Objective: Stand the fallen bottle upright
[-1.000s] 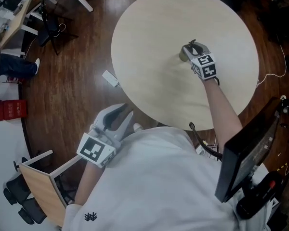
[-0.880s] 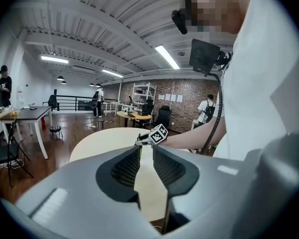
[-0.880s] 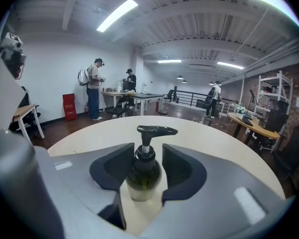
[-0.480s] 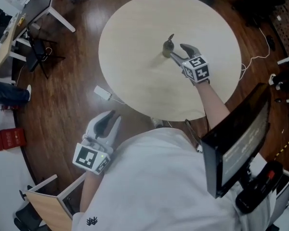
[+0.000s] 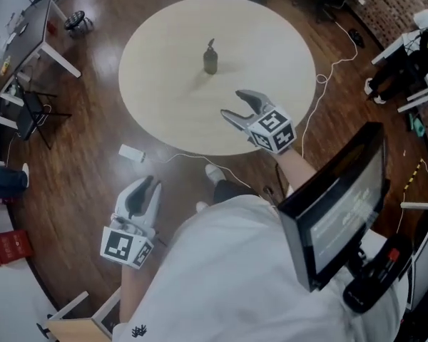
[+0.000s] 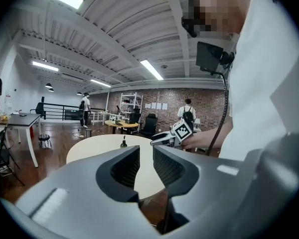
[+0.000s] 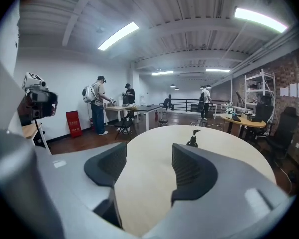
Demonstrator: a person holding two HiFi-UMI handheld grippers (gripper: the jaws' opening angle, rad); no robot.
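We see bottle [image 5: 210,57] upright far on table [image 5: 164,112]; our right gripper [image 5: 232,103] at near edge, jaws just spread, empty; left gripper [image 5: 144,185] off table, jaws almost together, empty

left claw [image 5: 147,186]: low, jaws together, empty | right claw [image 5: 235,105]: outstretched, jaws just opened wide, empty

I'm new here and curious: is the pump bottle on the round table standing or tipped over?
Standing upright. The bottle sits on its base on the table, pump head on top, nothing touching it.
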